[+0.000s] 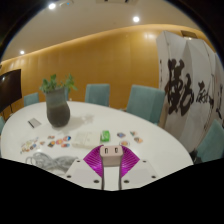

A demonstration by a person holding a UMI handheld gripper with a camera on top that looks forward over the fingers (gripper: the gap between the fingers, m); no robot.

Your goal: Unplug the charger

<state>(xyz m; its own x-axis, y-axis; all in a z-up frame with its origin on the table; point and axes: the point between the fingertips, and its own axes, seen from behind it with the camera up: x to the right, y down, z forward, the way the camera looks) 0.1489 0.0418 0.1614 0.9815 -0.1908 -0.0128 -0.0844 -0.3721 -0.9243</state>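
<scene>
My gripper (110, 160) holds a small white charger plug (110, 152) between its two magenta pads (96, 160), with both fingers pressed against its sides. The charger's face has two dark slots and points away from me. It is lifted above the white round table (150, 150). No socket or cable shows near it.
A grey vase with a green plant (58, 105) stands at the table's left. Small items lie scattered across the table, among them a green object (105, 135). Teal chairs (145, 100) ring the far side. A white panel with black calligraphy (190, 85) stands at the right.
</scene>
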